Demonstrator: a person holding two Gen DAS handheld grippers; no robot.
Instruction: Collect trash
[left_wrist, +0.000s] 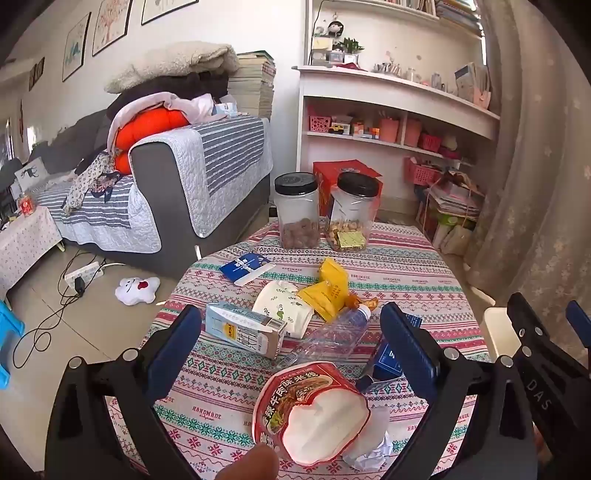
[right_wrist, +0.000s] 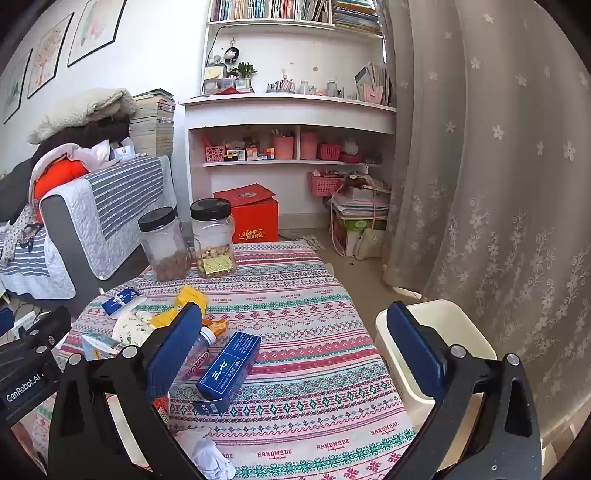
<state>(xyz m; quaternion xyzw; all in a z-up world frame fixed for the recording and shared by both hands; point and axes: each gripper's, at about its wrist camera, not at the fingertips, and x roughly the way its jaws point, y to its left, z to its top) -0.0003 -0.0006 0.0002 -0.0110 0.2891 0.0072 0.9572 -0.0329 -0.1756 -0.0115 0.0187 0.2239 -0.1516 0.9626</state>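
Trash lies on a table with a patterned cloth (left_wrist: 229, 373). In the left wrist view: a red noodle bowl (left_wrist: 310, 410) with its lid peeled, a crumpled white tissue (left_wrist: 373, 446), an empty clear bottle (left_wrist: 332, 338), a milk carton (left_wrist: 245, 328), a white pouch (left_wrist: 282, 306), a yellow wrapper (left_wrist: 328, 291) and a blue packet (left_wrist: 245, 266). My left gripper (left_wrist: 291, 343) is open above the bowl and bottle. In the right wrist view a blue box (right_wrist: 229, 369) lies between the fingers of my open, empty right gripper (right_wrist: 299, 350). A white bin (right_wrist: 436, 354) stands off the table's right edge.
Two black-lidded plastic jars (left_wrist: 297, 210) (left_wrist: 354, 216) with snacks stand at the table's far edge. A grey sofa (left_wrist: 177, 192) with blankets is to the left, a white shelf unit (right_wrist: 291, 147) and a red box (right_wrist: 255, 216) behind, a curtain (right_wrist: 498, 184) to the right. Cables and a plush toy (left_wrist: 137, 290) lie on the floor.
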